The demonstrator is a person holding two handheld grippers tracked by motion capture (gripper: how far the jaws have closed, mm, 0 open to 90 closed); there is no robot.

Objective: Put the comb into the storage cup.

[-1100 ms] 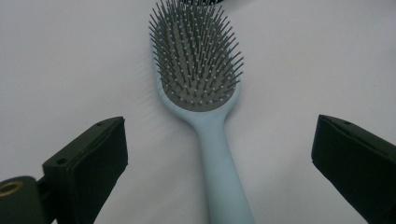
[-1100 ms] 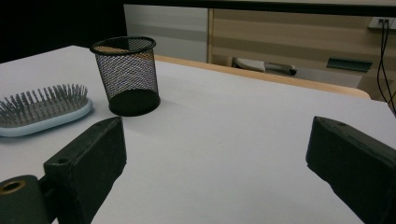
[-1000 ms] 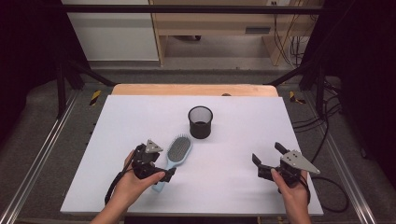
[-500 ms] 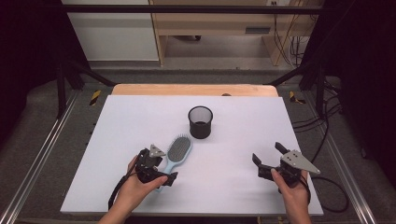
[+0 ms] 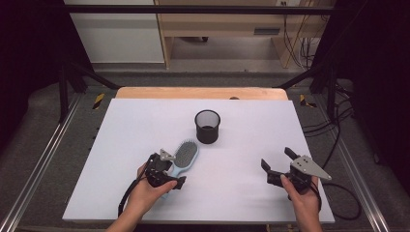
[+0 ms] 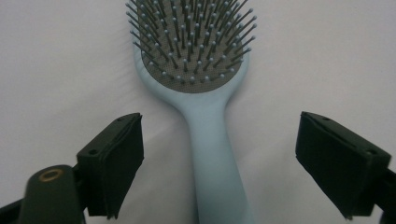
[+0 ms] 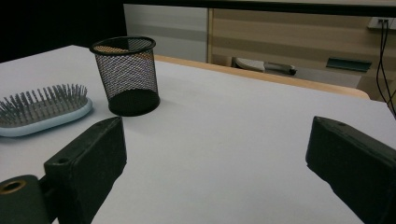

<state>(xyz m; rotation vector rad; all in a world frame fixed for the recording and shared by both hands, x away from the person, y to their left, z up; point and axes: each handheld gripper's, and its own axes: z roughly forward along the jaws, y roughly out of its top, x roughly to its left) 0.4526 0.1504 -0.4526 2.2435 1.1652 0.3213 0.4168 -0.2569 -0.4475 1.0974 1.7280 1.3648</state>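
1. Hairbrush (image 5: 185, 155) — one, pale blue, bristles up.
2. Mesh cup (image 5: 207, 126) — one, black.
3. Grippers — two: left gripper (image 5: 170, 170), right gripper (image 5: 277, 159).
4. Table (image 5: 145, 116) — one, white-topped.

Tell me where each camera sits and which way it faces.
High view: above the table's near edge, looking forward and down; both hands show, left gripper, right gripper.
Left gripper view: on that gripper, facing down at the light-blue bristle hairbrush; jaws just closing astride its handle.
Right gripper view: low, facing the black mesh cup.
All share the brush.
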